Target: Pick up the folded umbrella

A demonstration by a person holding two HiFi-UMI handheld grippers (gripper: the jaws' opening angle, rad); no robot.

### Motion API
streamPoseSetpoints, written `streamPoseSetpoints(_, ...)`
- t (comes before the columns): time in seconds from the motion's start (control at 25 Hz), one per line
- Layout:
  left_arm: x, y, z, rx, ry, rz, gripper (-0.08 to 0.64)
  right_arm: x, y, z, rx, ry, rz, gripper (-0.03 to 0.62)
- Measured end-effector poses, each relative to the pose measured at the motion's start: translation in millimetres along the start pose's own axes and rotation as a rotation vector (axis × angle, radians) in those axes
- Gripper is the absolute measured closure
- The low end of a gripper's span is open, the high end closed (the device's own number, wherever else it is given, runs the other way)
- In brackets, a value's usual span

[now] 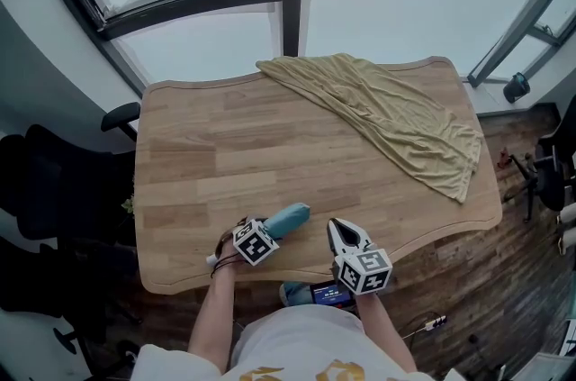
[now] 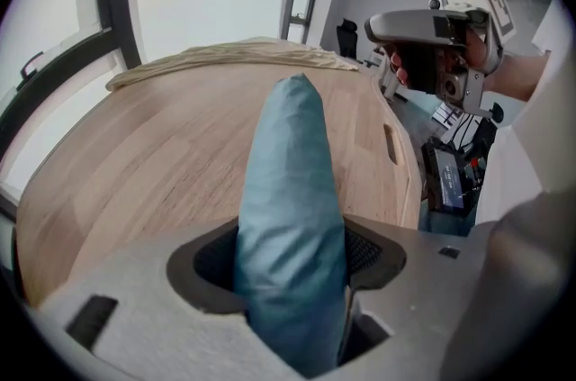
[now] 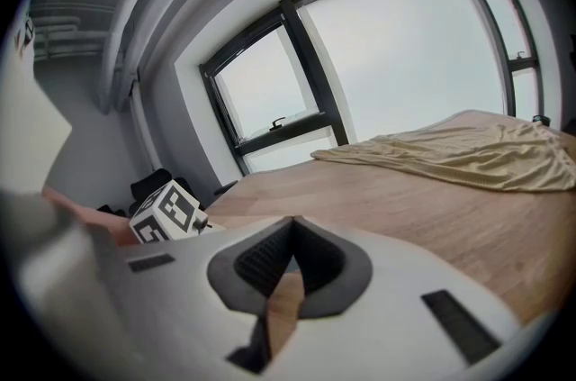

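The folded umbrella (image 1: 290, 217), in a teal sleeve, lies on the wooden table (image 1: 207, 163) near its front edge. My left gripper (image 1: 266, 231) stands over the umbrella's near end, pointing steeply down. In the left gripper view the umbrella (image 2: 292, 190) runs up between the jaws of the left gripper (image 2: 292, 267); dark pad shows on both sides of it and the pads do not press on it. My right gripper (image 1: 336, 226) hovers just right of the umbrella, shut and empty; in its own view the pads (image 3: 290, 267) meet over bare wood.
A tan cloth (image 1: 387, 113) lies crumpled over the table's far right part. Dark office chairs (image 1: 54, 181) stand left of the table. A small lit device (image 1: 328, 292) sits below the front edge. Windows rise behind the table.
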State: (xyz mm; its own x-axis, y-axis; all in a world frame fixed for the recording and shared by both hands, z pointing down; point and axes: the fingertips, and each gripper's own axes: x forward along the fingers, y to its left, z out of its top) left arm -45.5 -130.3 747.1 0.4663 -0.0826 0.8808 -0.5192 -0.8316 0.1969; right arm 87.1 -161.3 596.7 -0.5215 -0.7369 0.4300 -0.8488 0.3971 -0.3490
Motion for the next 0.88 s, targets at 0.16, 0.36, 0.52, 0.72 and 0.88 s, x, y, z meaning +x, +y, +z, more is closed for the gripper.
streamPoseSetpoints(0.16,-13,-2,9,-0.066,-0.067,0.008,0.258,-1,2,3,-0.004,-0.007,0.007,0.583)
streamPoseSetpoints(0.36,-37,8,31,-0.14,-0.205,0.057,0.259,-1,6,4,-0.006,-0.007,0.017,0.583)
streamPoseSetpoints(0.52,-66,9,54,-0.185,-0.304,0.102,0.259,-2,7,1,-0.008,-0.003,0.023,0.583)
streamPoseSetpoints(0.72,-84,15,75,-0.213,-0.4,0.118,0.259,2,12,2,-0.012,-0.002,0.035,0.583)
streamPoseSetpoints(0.88,-89,20,80,-0.241,-0.443,0.134,0.259,4,17,7,-0.034,-0.01,0.045,0.583)
